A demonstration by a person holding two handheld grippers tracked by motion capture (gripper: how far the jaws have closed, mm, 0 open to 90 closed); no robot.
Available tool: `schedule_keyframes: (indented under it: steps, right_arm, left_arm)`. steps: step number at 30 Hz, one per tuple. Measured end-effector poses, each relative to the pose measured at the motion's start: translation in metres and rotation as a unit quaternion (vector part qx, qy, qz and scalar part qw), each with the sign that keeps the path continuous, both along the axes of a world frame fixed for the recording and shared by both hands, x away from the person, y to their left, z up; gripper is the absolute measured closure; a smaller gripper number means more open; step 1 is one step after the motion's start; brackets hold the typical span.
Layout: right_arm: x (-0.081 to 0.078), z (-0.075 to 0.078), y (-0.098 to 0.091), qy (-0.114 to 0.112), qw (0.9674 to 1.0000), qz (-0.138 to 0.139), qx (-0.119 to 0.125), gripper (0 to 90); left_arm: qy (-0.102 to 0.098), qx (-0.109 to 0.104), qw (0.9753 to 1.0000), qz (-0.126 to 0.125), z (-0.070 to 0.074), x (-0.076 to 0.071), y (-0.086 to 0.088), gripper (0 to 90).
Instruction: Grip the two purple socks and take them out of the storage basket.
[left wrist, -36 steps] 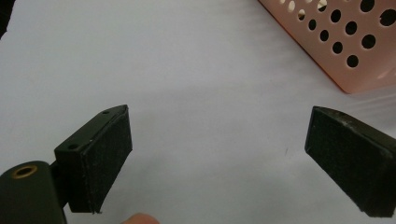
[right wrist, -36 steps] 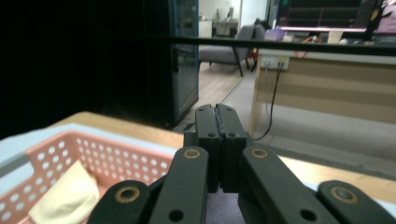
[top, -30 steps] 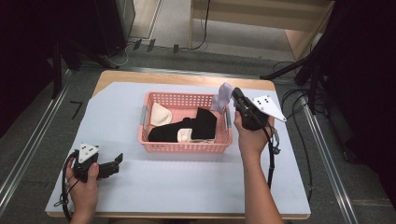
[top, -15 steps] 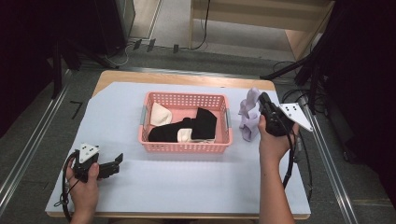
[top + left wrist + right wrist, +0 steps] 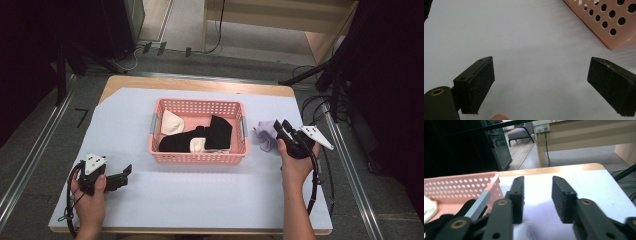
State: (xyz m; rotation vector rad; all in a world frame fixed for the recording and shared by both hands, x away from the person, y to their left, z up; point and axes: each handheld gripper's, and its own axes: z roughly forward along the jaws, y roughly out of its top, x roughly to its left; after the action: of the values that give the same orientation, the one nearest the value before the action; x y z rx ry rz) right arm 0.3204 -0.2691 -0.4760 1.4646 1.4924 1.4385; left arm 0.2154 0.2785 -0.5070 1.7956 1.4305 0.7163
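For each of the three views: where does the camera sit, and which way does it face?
High view: above the person's side, facing forward and down on the table; forearms and both tongs show.
Left gripper view: rides the left tongs, facing the table past two open jaws.
Right gripper view: rides the right tongs, facing across the table.
All share the pink basket.

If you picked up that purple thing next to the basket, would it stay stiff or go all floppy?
Probably floppy. The purple cloth lies crumpled in soft folds on the white table cover, so it would likely droop from the right gripper. It looks thin and light, and it should not roll away, having no round, hard shape.
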Motion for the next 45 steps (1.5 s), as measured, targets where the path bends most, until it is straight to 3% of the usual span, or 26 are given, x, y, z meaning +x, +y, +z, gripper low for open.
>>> schedule_keyframes:
  steps: [6, 8, 11, 24, 37, 40, 45]
  right_arm:
    - [-0.017, -0.008, -0.01, 0.002, 1.0, 0.004, -0.005, 49.1]
    - [-0.031, -0.012, -0.019, 0.012, 0.9998, 0.0, -0.016, 41.5]
    - [-0.042, -0.017, -0.026, 0.017, 0.9996, -0.001, -0.023, 37.2]
    - [-0.089, -0.037, -0.051, 0.03, 0.9985, 0.025, -0.038, 24.9]
    - [-0.124, -0.05, -0.072, 0.052, 0.9973, 0.012, -0.051, 23.0]
    - [-0.13, -0.051, -0.077, 0.049, 0.9972, 0.008, -0.056, 23.1]
    - [-0.136, -0.052, -0.08, 0.035, 0.9987, 0.002, -0.037, 22.7]
  left_arm:
    - [-0.001, 0.0, 1.0, 0.001, 0.0, 0.0, -0.001, 8.2]
    - [-0.002, 0.0, 1.0, 0.002, 0.0, 0.0, -0.001, 8.1]
    - [0.0, 0.002, 1.0, 0.003, 0.0, 0.0, -0.001, 8.2]
    - [-0.002, 0.008, 1.0, -0.001, 0.0, -0.001, -0.002, 8.2]
    - [-0.004, 0.011, 0.9999, -0.001, 0.0, -0.001, -0.002, 8.2]
    - [-0.005, 0.01, 0.9999, 0.0, 0.0, -0.001, -0.002, 8.2]
    - [-0.004, 0.012, 0.9999, 0.002, 0.0, -0.001, -0.002, 8.3]
